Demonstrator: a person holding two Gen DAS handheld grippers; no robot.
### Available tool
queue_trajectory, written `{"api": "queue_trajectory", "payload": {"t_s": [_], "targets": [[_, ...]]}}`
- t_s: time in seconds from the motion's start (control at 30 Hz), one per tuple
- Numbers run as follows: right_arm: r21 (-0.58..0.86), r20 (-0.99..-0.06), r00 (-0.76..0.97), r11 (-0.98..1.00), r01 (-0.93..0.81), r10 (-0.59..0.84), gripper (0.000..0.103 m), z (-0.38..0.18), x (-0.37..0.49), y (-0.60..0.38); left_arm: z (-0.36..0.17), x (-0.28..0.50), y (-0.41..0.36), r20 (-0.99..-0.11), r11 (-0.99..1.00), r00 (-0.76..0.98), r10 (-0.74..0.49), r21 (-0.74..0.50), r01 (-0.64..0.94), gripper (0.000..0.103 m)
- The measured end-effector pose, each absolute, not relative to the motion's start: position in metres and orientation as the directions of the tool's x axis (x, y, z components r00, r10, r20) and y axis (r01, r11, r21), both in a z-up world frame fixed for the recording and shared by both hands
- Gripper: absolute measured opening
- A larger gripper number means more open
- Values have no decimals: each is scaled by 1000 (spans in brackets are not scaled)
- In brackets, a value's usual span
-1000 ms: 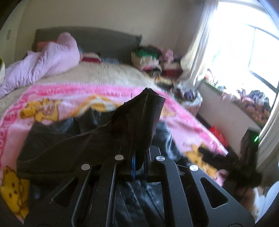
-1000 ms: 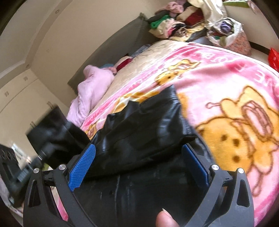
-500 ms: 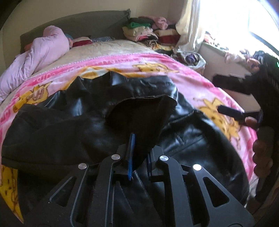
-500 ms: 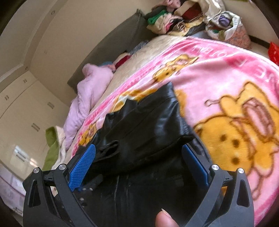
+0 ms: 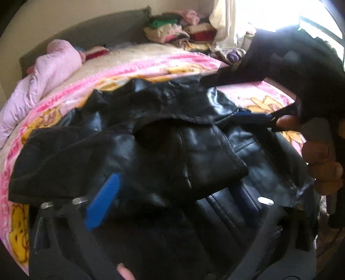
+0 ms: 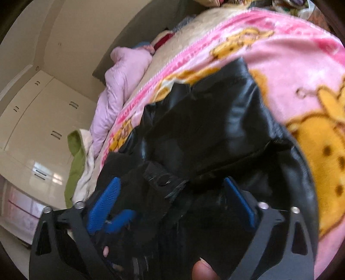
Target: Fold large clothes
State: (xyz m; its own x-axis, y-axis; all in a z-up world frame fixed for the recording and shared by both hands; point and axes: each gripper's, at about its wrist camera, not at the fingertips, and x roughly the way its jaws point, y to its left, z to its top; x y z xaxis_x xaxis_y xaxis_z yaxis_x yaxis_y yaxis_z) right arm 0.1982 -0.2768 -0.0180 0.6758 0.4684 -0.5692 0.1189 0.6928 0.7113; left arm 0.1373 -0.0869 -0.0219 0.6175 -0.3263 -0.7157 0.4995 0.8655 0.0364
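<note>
A black leather jacket point(image 5: 185, 155) lies on the pink cartoon blanket point(image 5: 151, 64) on the bed, with a sleeve folded across its body. My left gripper point(image 5: 172, 202) is open just above the jacket, its blue pads point(image 5: 101, 204) spread wide and holding nothing. My right gripper point(image 6: 172, 206) is open over the same jacket point(image 6: 207, 129), empty. In the left wrist view the right gripper point(image 5: 286, 71) and the hand holding it show at the upper right. In the right wrist view the left gripper's blue fingertips point(image 6: 120, 219) show at the lower left.
A lilac quilt point(image 5: 43, 79) is bunched at the bed's far left. Piles of folded clothes point(image 5: 172, 32) sit by the headboard near the bright window point(image 5: 291, 13). White wardrobes point(image 6: 32, 120) and a green cloth point(image 6: 75, 163) stand beside the bed.
My left gripper carried the sleeve down onto the jacket, then opened and let it go. The right gripper moved closer over the jacket and stayed open.
</note>
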Motion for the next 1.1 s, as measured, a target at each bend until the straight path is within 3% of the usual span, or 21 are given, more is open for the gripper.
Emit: {"api": "queue_trajectory", "payload": {"t_s": [0.13, 0.2, 0.27, 0.33, 0.37, 0.4, 0.5, 0.73, 0.87, 0.9, 1.1], "targets": [[717, -593, 637, 682, 140, 492, 77, -30, 204, -270, -20, 132, -87, -723, 856, 601, -342, 24, 516, 86], [724, -595, 624, 674, 144, 506, 74, -35, 207, -267, -19, 131, -83, -728, 860, 597, -337, 19, 510, 94], [724, -607, 604, 673, 151, 517, 72, -39, 211, -264, -15, 127, -75, -725, 859, 589, -356, -7, 512, 94], [706, -629, 588, 690, 159, 509, 67, -42, 217, -259, -8, 122, -65, -716, 857, 584, -382, -39, 514, 94], [698, -635, 589, 698, 159, 500, 56, -42, 218, -259, -4, 119, -58, -712, 858, 584, -390, -50, 512, 94], [692, -633, 596, 706, 151, 493, 52, -40, 219, -258, -1, 116, -52, -705, 859, 589, -394, -54, 510, 94], [662, -609, 641, 745, 87, 466, 48, -22, 216, -253, 11, 111, -27, -681, 875, 622, -386, -56, 481, 94], [510, -521, 754, 854, -100, 400, 42, 52, 222, -229, 29, 137, 68, -636, 948, 703, -319, -204, 246, 94], [414, -459, 810, 895, -168, 364, 33, 100, 230, -230, 44, 157, 123, -607, 950, 745, -277, -287, 118, 94], [394, -448, 822, 903, -170, 350, 27, 108, 232, -233, 48, 162, 133, -605, 952, 754, -257, -292, 90, 94], [291, -458, 853, 949, -122, 250, 24, 126, 246, -258, 55, 203, 175, -600, 926, 774, -202, -375, -49, 93]]}}
